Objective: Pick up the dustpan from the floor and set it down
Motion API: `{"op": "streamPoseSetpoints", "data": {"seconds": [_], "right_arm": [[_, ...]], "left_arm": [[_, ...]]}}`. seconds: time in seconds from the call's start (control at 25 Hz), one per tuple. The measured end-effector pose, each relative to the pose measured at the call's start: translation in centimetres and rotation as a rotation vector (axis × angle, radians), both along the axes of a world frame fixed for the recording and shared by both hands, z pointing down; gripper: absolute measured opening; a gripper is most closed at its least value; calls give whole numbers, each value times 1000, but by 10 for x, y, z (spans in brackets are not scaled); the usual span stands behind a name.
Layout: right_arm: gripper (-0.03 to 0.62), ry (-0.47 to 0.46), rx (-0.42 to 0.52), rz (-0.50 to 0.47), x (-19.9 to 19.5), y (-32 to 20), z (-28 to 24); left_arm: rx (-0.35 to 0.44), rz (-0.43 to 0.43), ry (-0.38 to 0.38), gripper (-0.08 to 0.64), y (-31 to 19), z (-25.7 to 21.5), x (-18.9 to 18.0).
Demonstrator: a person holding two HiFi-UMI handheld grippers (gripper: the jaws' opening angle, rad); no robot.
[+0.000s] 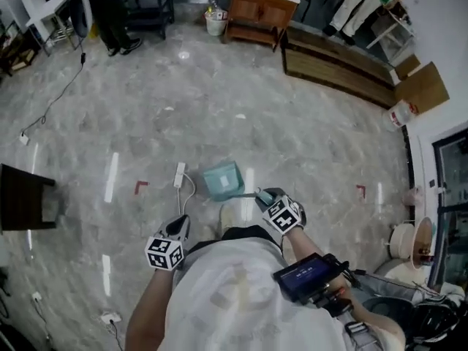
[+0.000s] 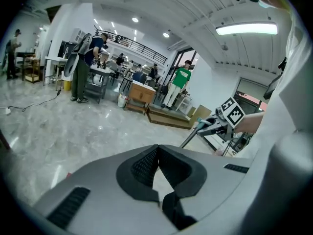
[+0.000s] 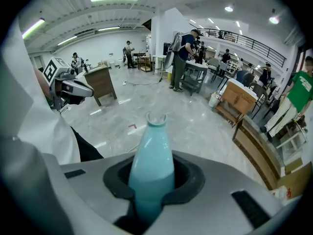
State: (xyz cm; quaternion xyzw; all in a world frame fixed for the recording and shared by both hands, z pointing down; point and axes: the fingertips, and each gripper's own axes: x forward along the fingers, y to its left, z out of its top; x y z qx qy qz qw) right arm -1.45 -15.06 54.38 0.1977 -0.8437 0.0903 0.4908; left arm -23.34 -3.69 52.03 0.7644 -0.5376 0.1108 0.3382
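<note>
The teal dustpan [image 1: 222,180] is in front of me, low over the marble floor; I cannot tell whether it touches. Its thin handle runs back to my right gripper [image 1: 268,196], which is shut on it. In the right gripper view the teal handle grip [image 3: 152,146] stands up between the black pads [image 3: 117,182] of the gripper [image 3: 152,186]. My left gripper [image 1: 178,229] hangs to the left of the dustpan, apart from it. In the left gripper view its jaws [image 2: 157,153] meet at the tips with nothing in them, and the right gripper [image 2: 218,125] shows further off.
A white power strip [image 1: 180,174] with its cable lies on the floor just left of the dustpan. Red tape marks [image 1: 140,186] sit on the floor. A dark table [image 1: 25,196] stands at the left, a long wooden bench [image 1: 336,66] at the back right, and people at the far edge.
</note>
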Motion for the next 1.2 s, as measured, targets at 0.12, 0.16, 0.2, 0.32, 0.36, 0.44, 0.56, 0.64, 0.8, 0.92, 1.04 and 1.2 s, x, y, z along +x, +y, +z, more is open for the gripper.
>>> {"op": "streamPoseSetpoints", "data": {"seconds": [0.12,0.16,0.2,0.32,0.36,0.44,0.56,0.64,0.8,0.92,1.04,1.2], "right_arm": [[89,10,-5,-19,-10,-16,6],[89,12,-9,-24,-14,-20,10],[89,15,-13,-31,-18,-23,14],[89,23,-28,-59,-23,-30,25],[89,24,-33,-66,-24,-32,29],[89,31,-40,-81,-26,-39,37],[89,52,-51,-110,-30,-48,52],[89,62,-61,-128,-32,-52,63],[89,87,-83,-175,-36,-62,85],[89,102,-95,-211,-41,-68,102],[89,118,-107,-243,-50,-67,117],[89,124,-100,-288,-68,-74,133]], "left_arm": [[-13,-18,-4,12,-14,2,-9],[-17,-21,-6,12,-18,4,-11],[-23,-20,-10,12,-20,5,-12],[-41,-7,-30,12,-24,7,-7],[-45,-5,-34,11,-26,8,-6],[-52,-10,-38,12,-31,8,-6],[-62,-31,-45,12,-35,8,-8],[-70,-48,-50,12,-36,8,-10],[-94,-97,-61,12,-36,7,-14],[-115,-141,-63,12,-31,8,-18],[-135,-199,-63,12,-16,9,-25],[-141,-263,-70,12,-6,15,-38]]}}
